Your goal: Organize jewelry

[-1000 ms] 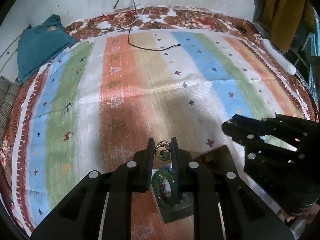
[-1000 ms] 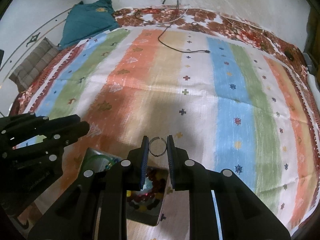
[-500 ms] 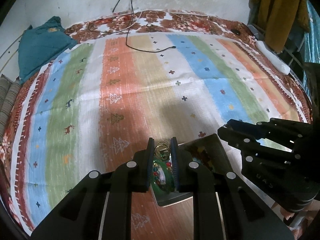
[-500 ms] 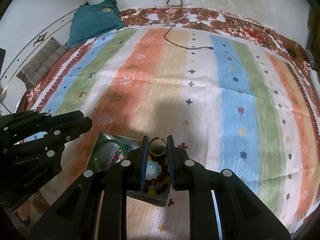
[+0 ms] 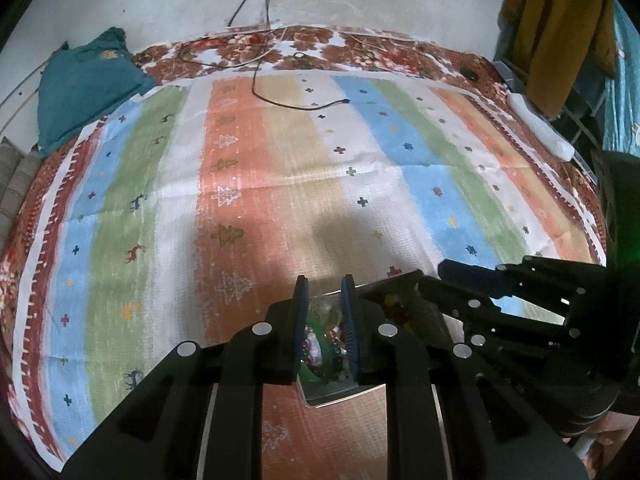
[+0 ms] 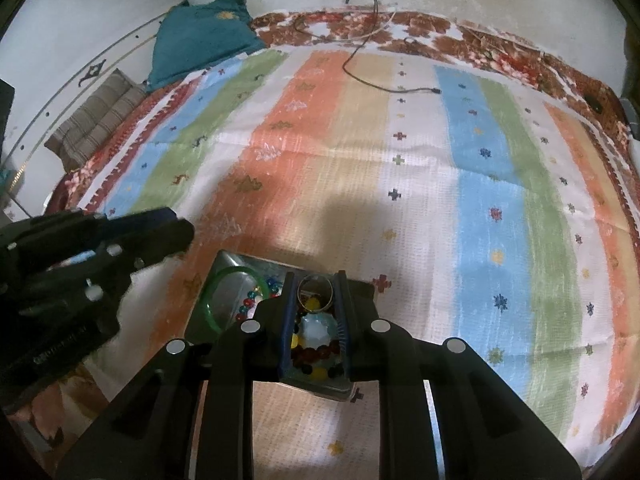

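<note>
Right now: right gripper (image 6: 316, 282) pinching a thin metal ring (image 6: 315, 293) between its fingertips, jaws narrow, ring upright over the right part of the tray (image 6: 240, 261). Below the ring: red, yellow + dark beads (image 6: 310, 354) and a pale faceted stone (image 6: 318, 330). Left part of tray: green bangle (image 6: 212, 300) plus a few red/blue beads. Left gripper (image 5: 324, 286) also narrow, nothing seen betw. the tips; green bangle (image 5: 316, 356) and beads visible through the gap, lower down in the tray (image 5: 340, 394). Both grippers close tog. over the tray. Tray sitting on a striped cloth (image 6: 440, 200), near its front edge. Further out: black cable (image 6: 384, 84) across the cloth's far end, teal cushion (image 6: 200, 40) at far left corner, white wall behind.
</note>
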{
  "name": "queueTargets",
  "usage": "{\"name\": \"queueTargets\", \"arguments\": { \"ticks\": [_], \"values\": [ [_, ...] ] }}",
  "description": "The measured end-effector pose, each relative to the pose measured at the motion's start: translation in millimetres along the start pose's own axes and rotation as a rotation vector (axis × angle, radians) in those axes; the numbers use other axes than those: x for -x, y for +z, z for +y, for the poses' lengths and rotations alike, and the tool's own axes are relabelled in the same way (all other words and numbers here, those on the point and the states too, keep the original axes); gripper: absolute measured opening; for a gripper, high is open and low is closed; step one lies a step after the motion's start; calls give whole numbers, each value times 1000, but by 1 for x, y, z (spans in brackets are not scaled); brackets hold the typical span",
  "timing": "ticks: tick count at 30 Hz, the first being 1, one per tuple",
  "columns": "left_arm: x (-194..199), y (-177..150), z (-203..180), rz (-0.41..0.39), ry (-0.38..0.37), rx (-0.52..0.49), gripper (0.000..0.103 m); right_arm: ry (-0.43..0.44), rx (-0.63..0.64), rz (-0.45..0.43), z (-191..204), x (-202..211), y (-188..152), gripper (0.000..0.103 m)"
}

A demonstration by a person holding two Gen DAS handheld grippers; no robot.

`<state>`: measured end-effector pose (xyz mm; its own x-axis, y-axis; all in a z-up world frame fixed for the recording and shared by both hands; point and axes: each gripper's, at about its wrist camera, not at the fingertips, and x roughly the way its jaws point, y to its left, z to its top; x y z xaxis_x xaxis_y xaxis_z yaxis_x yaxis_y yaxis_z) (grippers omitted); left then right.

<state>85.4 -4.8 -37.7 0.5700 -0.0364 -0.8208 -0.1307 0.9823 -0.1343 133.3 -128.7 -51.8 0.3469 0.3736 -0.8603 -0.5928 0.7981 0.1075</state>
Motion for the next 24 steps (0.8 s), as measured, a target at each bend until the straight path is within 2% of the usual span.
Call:
{"name": "queueTargets", "arguments": {
  "ticks": [3, 4, 9, 12, 14, 18, 20, 24],
  "values": [
    [1, 0, 2, 0, 4, 15, 24, -8, -6, -7, -1, 3, -1, 23],
    [2, 1, 3, -4, 12, 16, 25, -18, -5, -10, -2, 5, -2, 26],
    [10, -4, 8, -14, 10, 37, 34, -22, -25, -13, -10, 12, -5, 29],
    [16, -10, 8, -18, -2, 34, 44, -20, -38, -25, -14, 19, -7, 38],
    [19, -13, 7, -16, -7, 34, 45, -42, -29, -33, -13, 24, -9, 41],
    [26, -19, 6, -23, -31, 32, 59, -8, -39, -31, -12, 31, -13, 49],
    [29, -21, 6, -23, -36, 33, 61, -8, -25, -37, -10, 36, -15, 55],
    [33, -24, 5, -26, -50, 26, 66, 28, -28, -61, -9, 47, -15, 60]
  ]
}}
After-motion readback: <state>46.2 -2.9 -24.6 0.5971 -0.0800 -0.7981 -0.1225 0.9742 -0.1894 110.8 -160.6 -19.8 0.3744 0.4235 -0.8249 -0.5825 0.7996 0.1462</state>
